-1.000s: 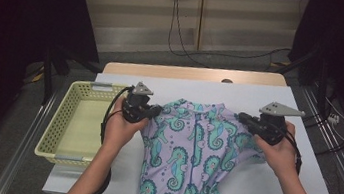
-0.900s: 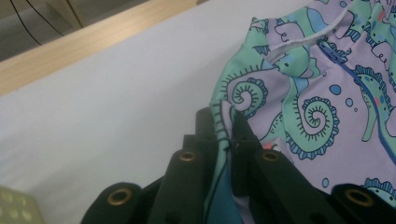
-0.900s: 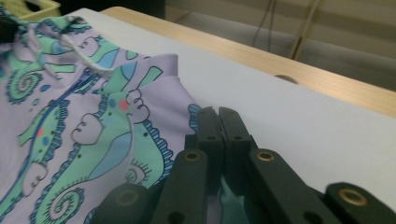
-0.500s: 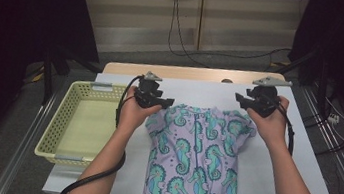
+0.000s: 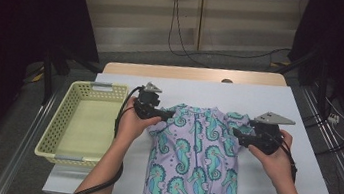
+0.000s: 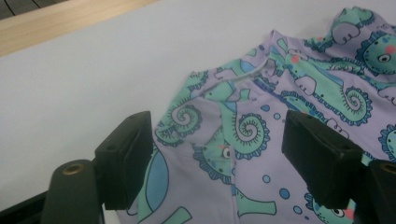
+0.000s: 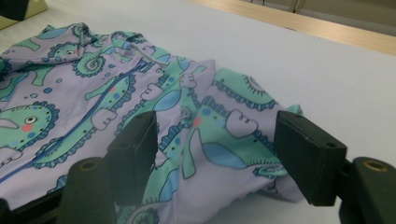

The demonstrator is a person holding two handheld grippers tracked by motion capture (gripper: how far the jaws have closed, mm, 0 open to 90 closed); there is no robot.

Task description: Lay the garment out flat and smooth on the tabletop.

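- We are holding the left gripper [image 5: 161,113] over the top left corner of the seahorse shirt [image 5: 197,161], and its jaws are standing wide apart. They have just been opening, and they are not pinching anything.
- In the left gripper view, we are seeing the cloth lying flat under the gap between the two black jaws, with no pad pressing on it.
- We are holding the right gripper [image 5: 241,136] at the top right corner of the shirt, and its jaws have just been opening too. They are spread wide, and the cloth is lying loose below them.
- In the right gripper view, the edge of the shirt [image 7: 219,140] is sitting a bit bunched up between the two jaws.
- The shirt is purple with green seahorses on it. It is lying spread out in the middle of the white table [image 5: 308,120], and its bottom part is hanging over the edge near us.
- A yellow basket [image 5: 57,127] is sitting on the table to the left of the shirt, just beside our left hand [image 5: 133,124].
- Our right hand [image 5: 273,155] is resting on the table at the right side of the shirt.
- A strip of brown wood [image 5: 193,73] is showing along the far edge of the table.
- Black cables [image 5: 181,32] are lying on the grey floor behind the table.
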